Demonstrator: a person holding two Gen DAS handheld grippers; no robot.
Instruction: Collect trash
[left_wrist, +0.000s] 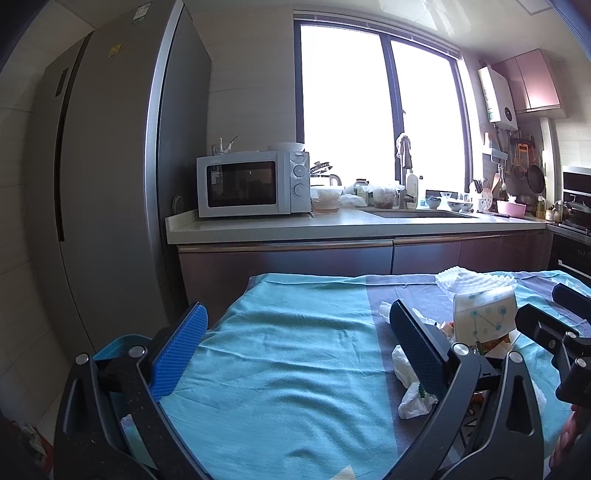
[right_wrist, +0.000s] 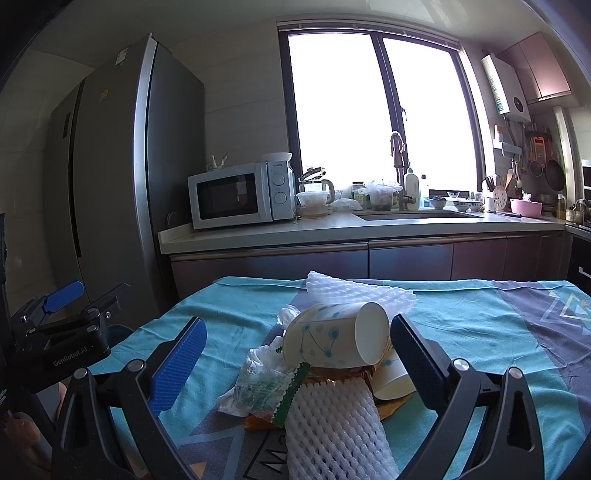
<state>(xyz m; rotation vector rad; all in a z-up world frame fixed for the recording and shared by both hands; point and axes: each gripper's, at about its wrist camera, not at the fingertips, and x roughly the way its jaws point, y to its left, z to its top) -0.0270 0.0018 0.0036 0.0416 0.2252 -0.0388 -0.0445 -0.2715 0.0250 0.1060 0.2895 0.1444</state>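
1. Trash pile sits uncollected on the teal tablecloth (right_wrist: 461, 321): paper cup (right_wrist: 334, 338) on its side with blue dot pattern, a second paper cup (right_wrist: 393, 376) under it, white foam net sleeve (right_wrist: 332, 424) nearest, another foam net (right_wrist: 354, 291) at the far side, crumpled clear plastic bag (right_wrist: 255, 384), green-edged wrapper (right_wrist: 291, 391).
2. Right gripper (right_wrist: 299, 354) has jaws spread wide, straddling the pile, nothing held.
3. Left gripper (left_wrist: 295, 343) also spread wide and empty, over bare cloth left of the pile.
4. Progress: looks like the start; nothing picked, all pieces left. A blue bin-like rim (left_wrist: 122, 345) shows at the near left; cannot tell for sure.
5. Text: "GenRobot.AI" on the left gripper body in the right view. Microwave (right_wrist: 240, 194) brand too small to read.
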